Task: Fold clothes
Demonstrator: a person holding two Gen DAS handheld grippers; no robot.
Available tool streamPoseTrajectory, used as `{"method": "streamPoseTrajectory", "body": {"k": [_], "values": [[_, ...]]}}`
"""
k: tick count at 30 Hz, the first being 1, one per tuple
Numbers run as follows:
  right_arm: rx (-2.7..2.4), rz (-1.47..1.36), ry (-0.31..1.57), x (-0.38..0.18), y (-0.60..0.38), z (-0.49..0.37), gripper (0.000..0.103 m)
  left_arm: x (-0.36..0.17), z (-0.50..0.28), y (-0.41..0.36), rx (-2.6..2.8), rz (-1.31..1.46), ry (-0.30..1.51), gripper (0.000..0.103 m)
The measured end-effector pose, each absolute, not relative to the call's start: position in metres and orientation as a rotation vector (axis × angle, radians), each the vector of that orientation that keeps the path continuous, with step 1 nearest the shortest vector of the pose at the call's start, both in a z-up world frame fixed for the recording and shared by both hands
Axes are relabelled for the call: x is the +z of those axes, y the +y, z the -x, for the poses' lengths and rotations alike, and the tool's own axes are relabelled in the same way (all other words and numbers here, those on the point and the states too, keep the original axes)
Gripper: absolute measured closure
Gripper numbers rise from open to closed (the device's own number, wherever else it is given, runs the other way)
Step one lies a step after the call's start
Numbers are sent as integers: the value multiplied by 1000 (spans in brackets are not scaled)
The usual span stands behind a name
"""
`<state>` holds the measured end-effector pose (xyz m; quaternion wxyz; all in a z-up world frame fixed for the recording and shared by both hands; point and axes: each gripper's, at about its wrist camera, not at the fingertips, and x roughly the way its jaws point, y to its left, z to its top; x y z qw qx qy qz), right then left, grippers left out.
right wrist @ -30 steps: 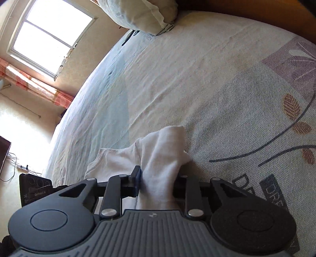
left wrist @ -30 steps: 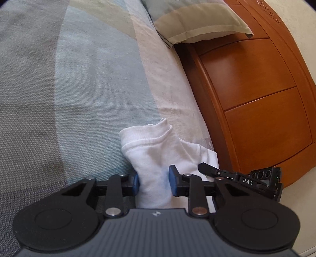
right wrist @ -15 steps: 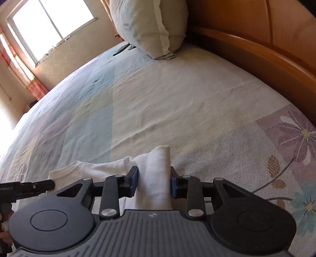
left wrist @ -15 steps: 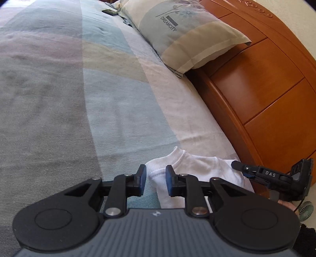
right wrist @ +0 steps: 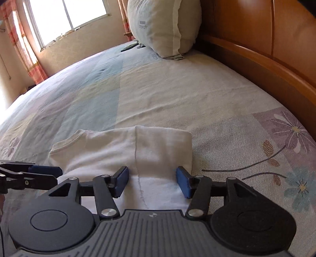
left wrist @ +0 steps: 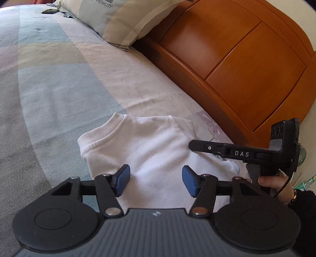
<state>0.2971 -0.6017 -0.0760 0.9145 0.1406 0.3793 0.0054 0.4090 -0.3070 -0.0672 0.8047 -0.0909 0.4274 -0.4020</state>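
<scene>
Release was the step in hand; both the left gripper (left wrist: 156,180) and right gripper (right wrist: 152,180) had just been opening, fingers spread clear above the folded white garment (left wrist: 158,150) on the bed (right wrist: 177,94); lifting straight away would keep the fold undisturbed.

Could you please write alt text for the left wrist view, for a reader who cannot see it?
The left gripper, jaws just opened and holding nothing, hovers over a folded white garment lying on a pastel patterned bedspread. To the right, the right gripper reaches in over the garment; behind are a pillow and a wooden headboard.
</scene>
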Motion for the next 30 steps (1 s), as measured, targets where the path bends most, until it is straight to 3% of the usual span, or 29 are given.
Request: {"method": "streamPoseTrajectory", "body": {"k": [1,3,5,10,13,17,22,26,30], "values": [[-9,-321,770,-71,-604,-294,45,-61,-406,-304,-855,157,899,40],[-26,-341,731,-55,-602,-282,45,-50,-395,-292,-832,55,841,24],[-9,-321,689,-38,-591,-262,43,-44,-382,-280,-796,-54,783,18],[52,-234,685,-37,-559,-220,25,-54,-350,-249,-707,-234,753,15],[-6,-214,758,-66,-561,-218,28,-62,-342,-234,-660,-198,816,15],[-46,-286,705,-52,-563,-208,29,-60,-328,-218,-589,-142,831,15],[-9,-192,686,-43,-530,-198,14,-57,-317,-209,-542,-170,828,15],[-62,-113,829,-73,-515,-204,13,-53,-312,-205,-495,-174,830,15],[-19,-89,764,-55,-498,-192,13,-45,-304,-196,-455,-184,813,14]]}}
